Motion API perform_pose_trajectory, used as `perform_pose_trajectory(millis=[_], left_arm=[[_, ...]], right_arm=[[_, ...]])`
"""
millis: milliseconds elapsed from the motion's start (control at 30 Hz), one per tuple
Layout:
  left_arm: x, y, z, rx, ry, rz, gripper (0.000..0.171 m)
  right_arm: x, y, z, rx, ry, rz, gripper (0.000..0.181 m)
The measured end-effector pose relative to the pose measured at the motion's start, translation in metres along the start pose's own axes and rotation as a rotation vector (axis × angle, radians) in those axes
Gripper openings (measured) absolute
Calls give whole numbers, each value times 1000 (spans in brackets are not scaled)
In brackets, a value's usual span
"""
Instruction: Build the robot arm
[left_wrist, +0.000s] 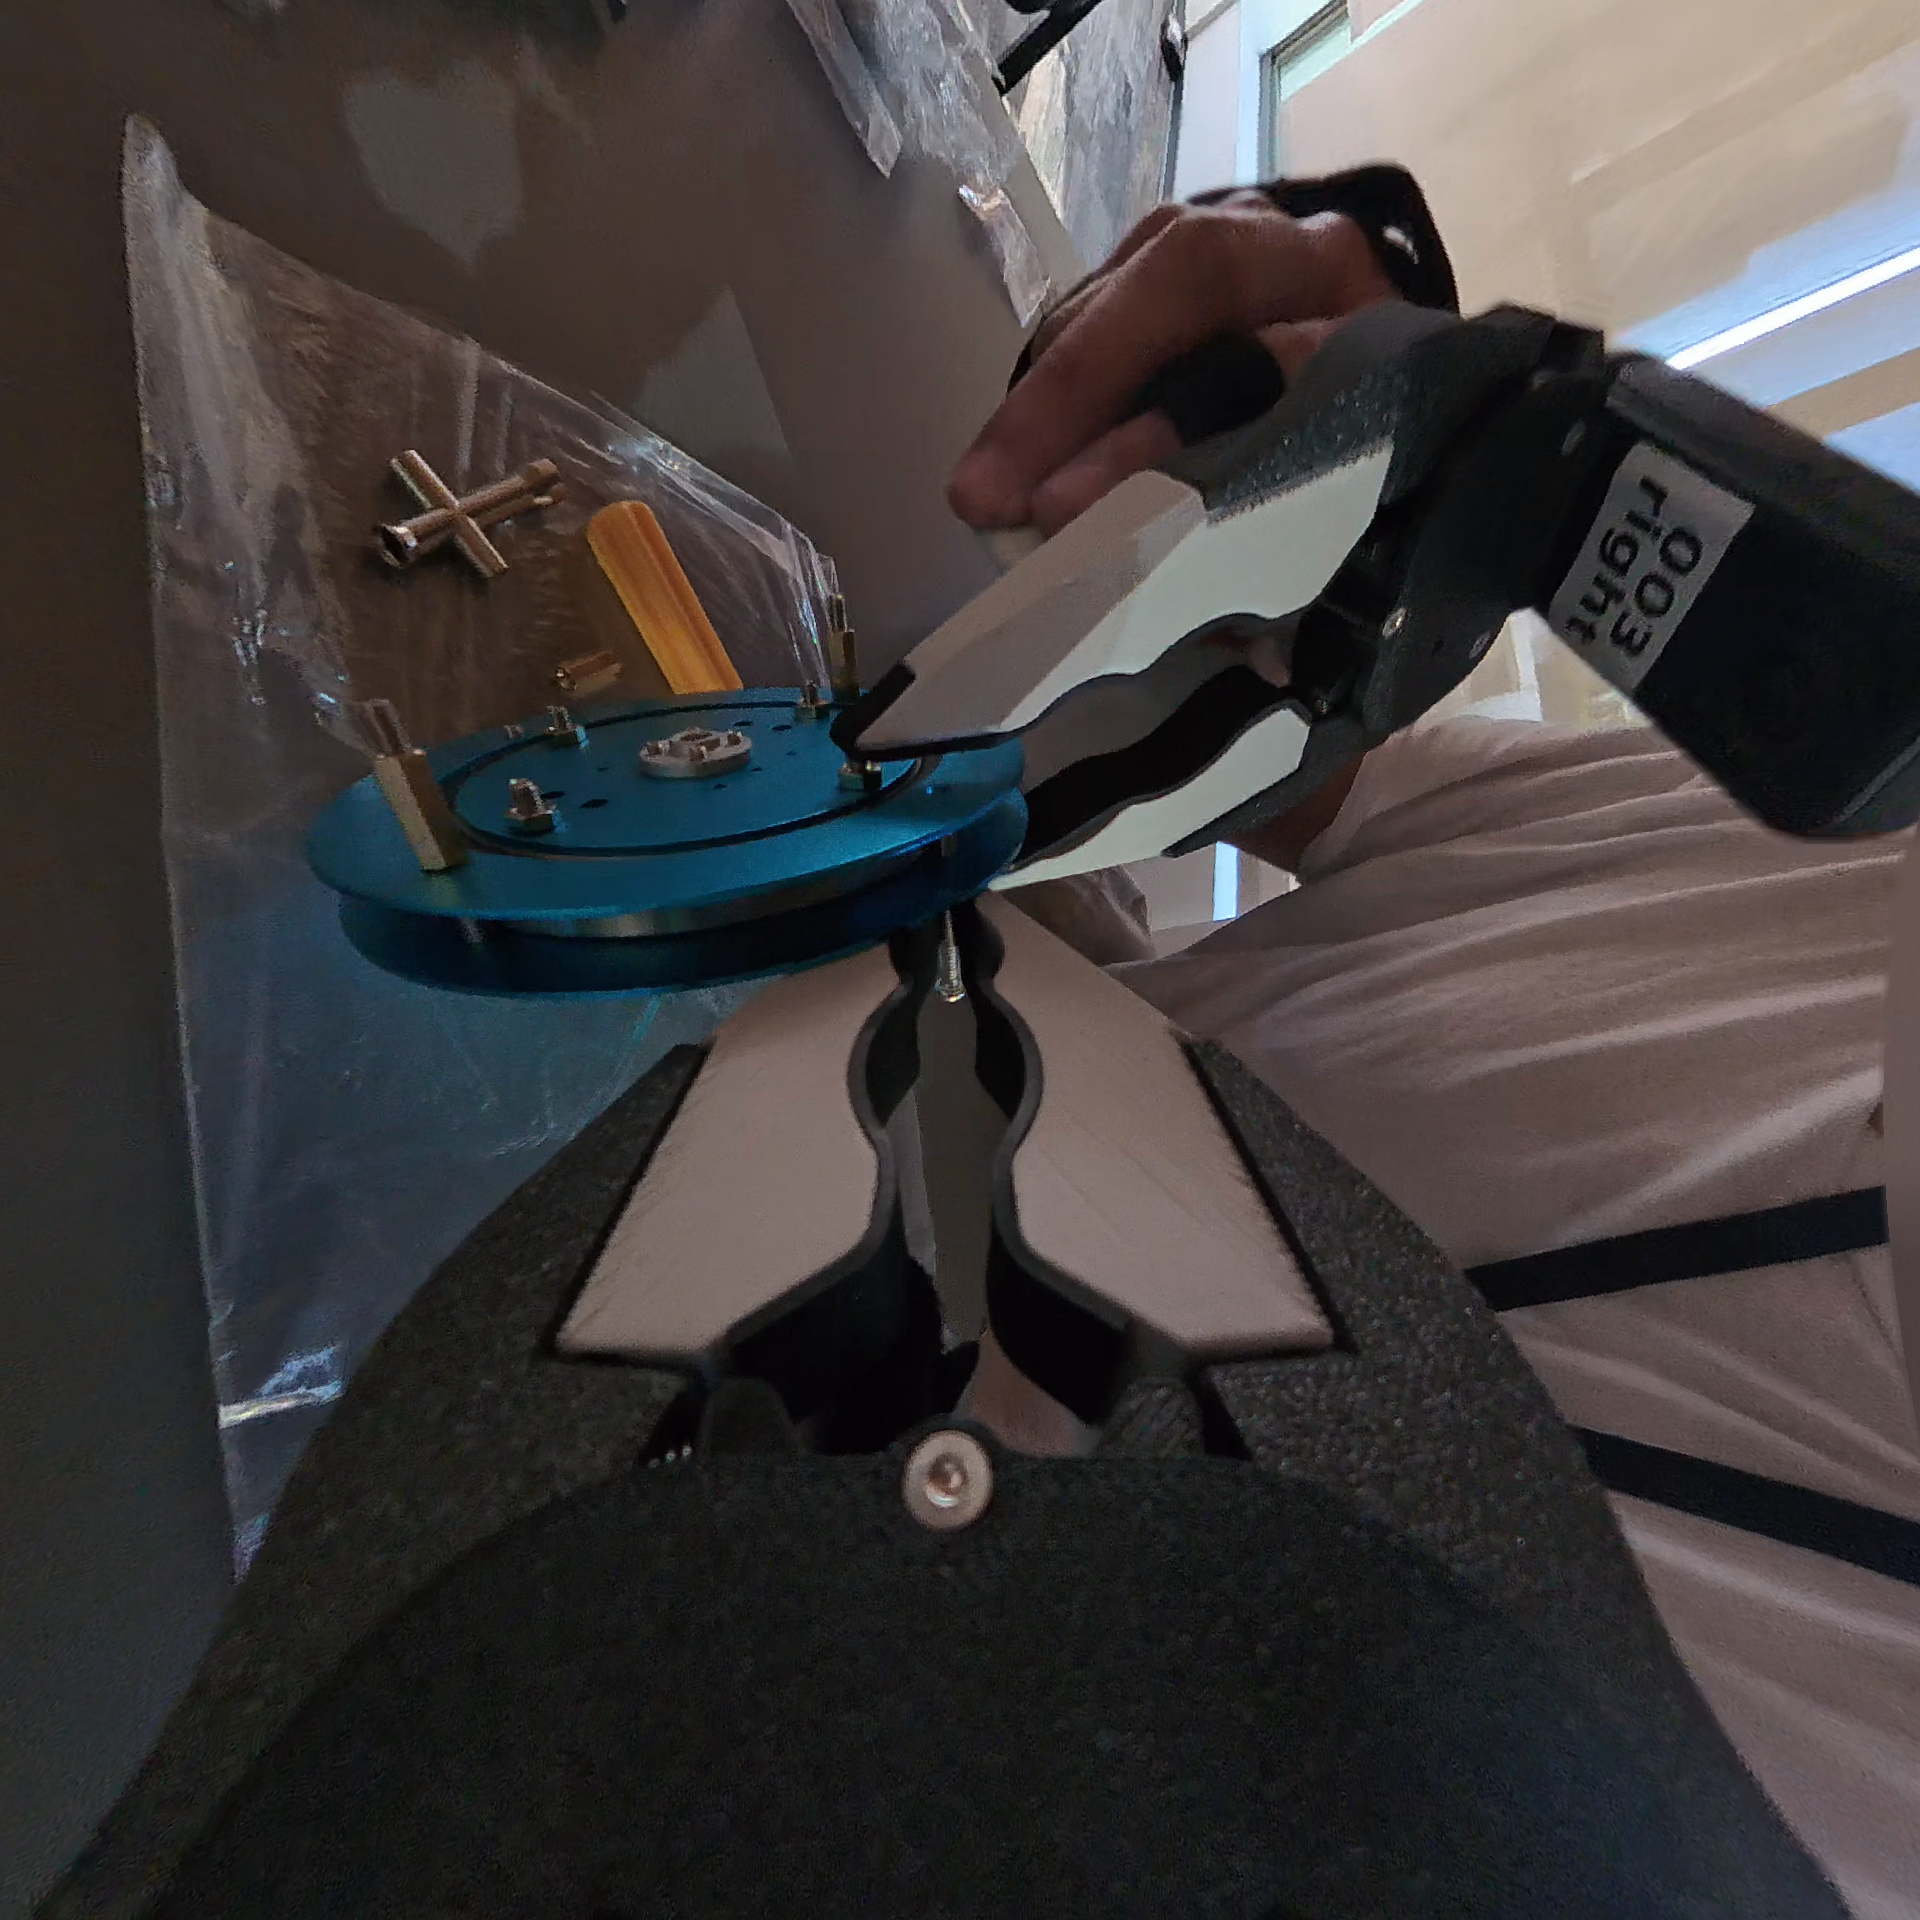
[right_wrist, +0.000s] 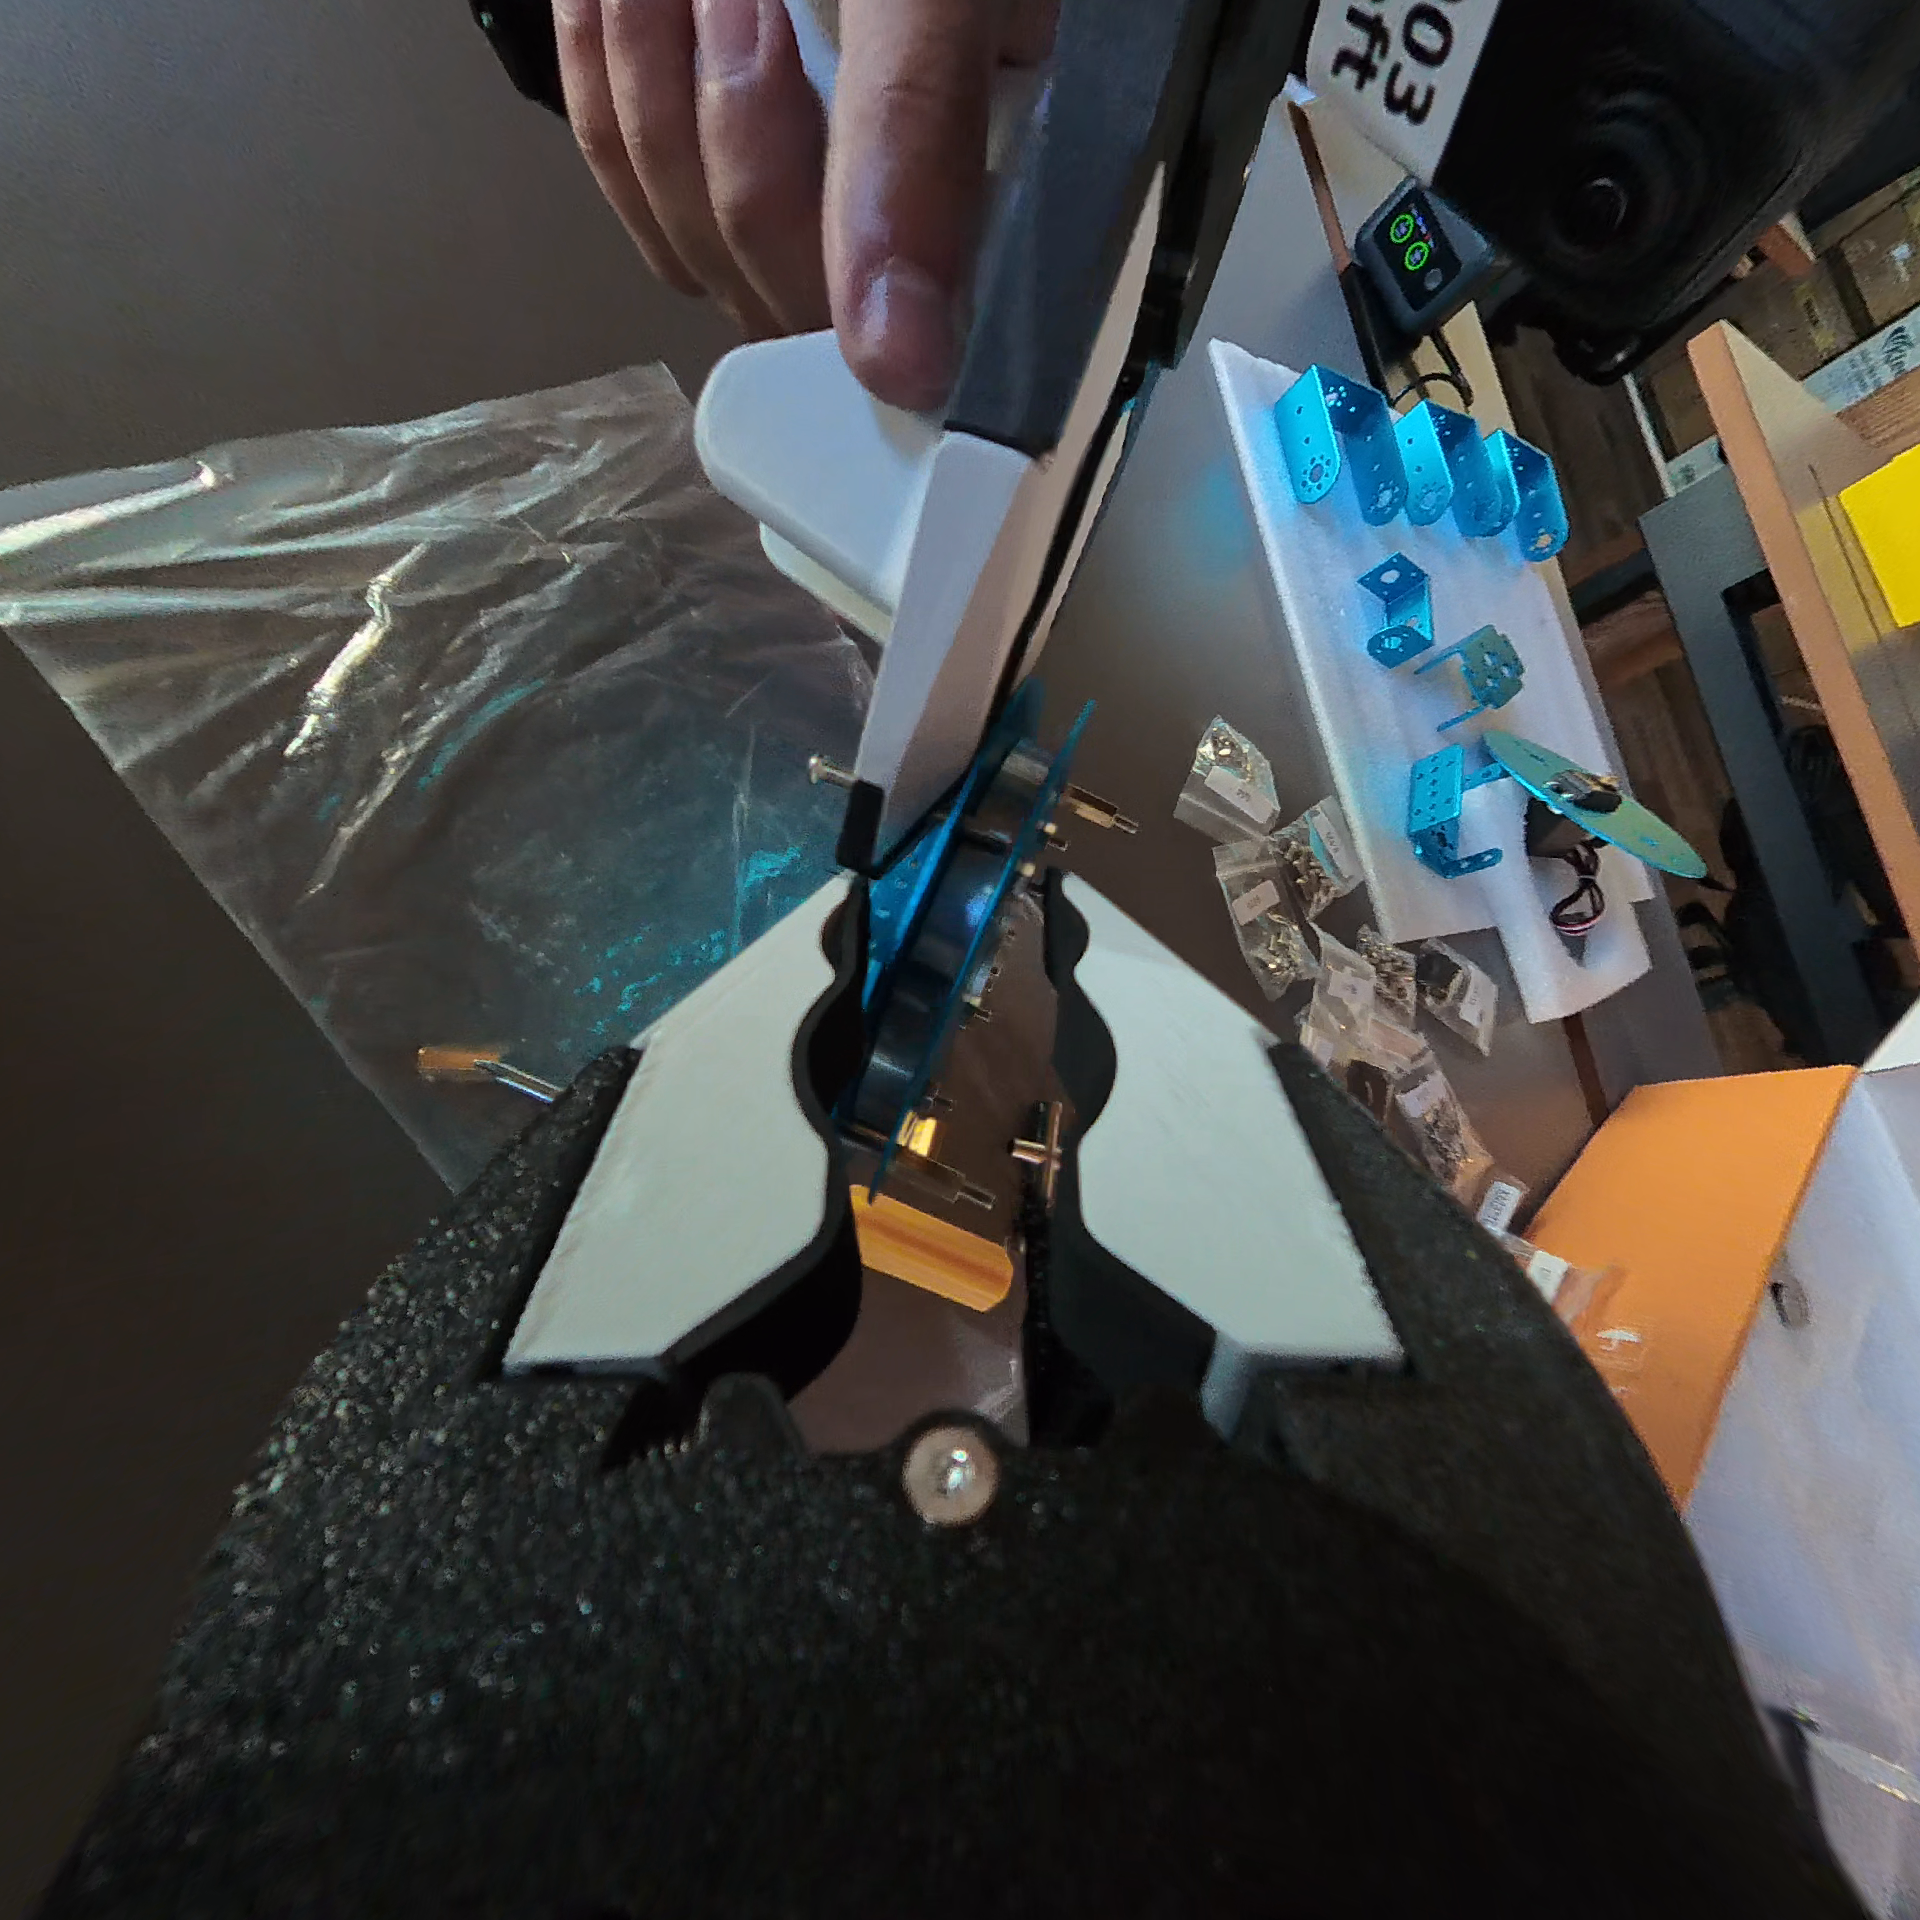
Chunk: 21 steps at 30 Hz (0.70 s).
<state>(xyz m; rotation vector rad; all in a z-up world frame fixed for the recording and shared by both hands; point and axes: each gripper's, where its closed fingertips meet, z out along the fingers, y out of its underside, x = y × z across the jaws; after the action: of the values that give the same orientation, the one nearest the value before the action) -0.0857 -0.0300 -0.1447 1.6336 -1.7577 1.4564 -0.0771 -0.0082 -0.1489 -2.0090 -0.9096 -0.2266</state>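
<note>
A blue assembly of two round metal plates (left_wrist: 665, 821) with brass standoffs and nuts on top is held in the air. My left gripper (left_wrist: 940, 925) is shut on its near edge, and a small screw hangs between the fingers. My right gripper (left_wrist: 935, 790) comes in from the right. Its jaws are apart and straddle the plates' edge, one finger on the top plate and one underneath. In the right wrist view the assembly (right_wrist: 904, 914) stands edge-on between my right gripper's (right_wrist: 954, 894) open fingers, against the left one. The left gripper (right_wrist: 868, 831) reaches down from above.
A clear plastic bag (left_wrist: 312, 1039) lies on the brown table with a cross-shaped metal wrench (left_wrist: 468, 514), an orange tool handle (left_wrist: 660, 597) and a loose brass standoff (left_wrist: 587, 673). At the right are a white foam tray (right_wrist: 1299, 582) of blue brackets (right_wrist: 1434, 488), small bags of screws (right_wrist: 1309, 883) and an orange box (right_wrist: 1683, 1226). My left and right fingertips are right by each other.
</note>
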Motion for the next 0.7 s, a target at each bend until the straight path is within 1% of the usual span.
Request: perform_pose_trajectory(millis=[67, 100, 200, 300, 333, 400, 467, 600, 633, 700], left_arm=[[-1, -2, -2, 14, 5, -7, 1], [-2, -2, -3, 18, 2, -4, 1], [-3, -4, -4, 18, -10, 4, 1], [-1, -4, -2, 13, -2, 0, 1], [-1, -4, -1, 8, 3, 0, 1], [1, -5, 2, 10, 10, 1, 1], [3, -4, 4, -3, 28, 4, 1], [4, -5, 7, 19, 51, -12, 1], [4, -5, 7, 18, 49, -2, 1], [3, -6, 7, 31, 48, 2, 1]], right_arm=[[-5, 0, 1, -18, 0, -10, 47], [-9, 1, 2, -28, -11, -3, 57], [-11, -3, 3, -27, 15, 10, 64], [-5, -14, 0, 44, 89, 45, 54], [-2, -13, 1, 48, 112, 69, 48], [-1, -7, 6, 29, 122, 107, 49], [4, -4, 8, 35, 151, 120, 34], [1, -4, 6, 66, 79, 131, 38], [-3, -5, 6, 75, 50, 136, 45], [-4, -7, 7, 87, 35, 155, 51]])
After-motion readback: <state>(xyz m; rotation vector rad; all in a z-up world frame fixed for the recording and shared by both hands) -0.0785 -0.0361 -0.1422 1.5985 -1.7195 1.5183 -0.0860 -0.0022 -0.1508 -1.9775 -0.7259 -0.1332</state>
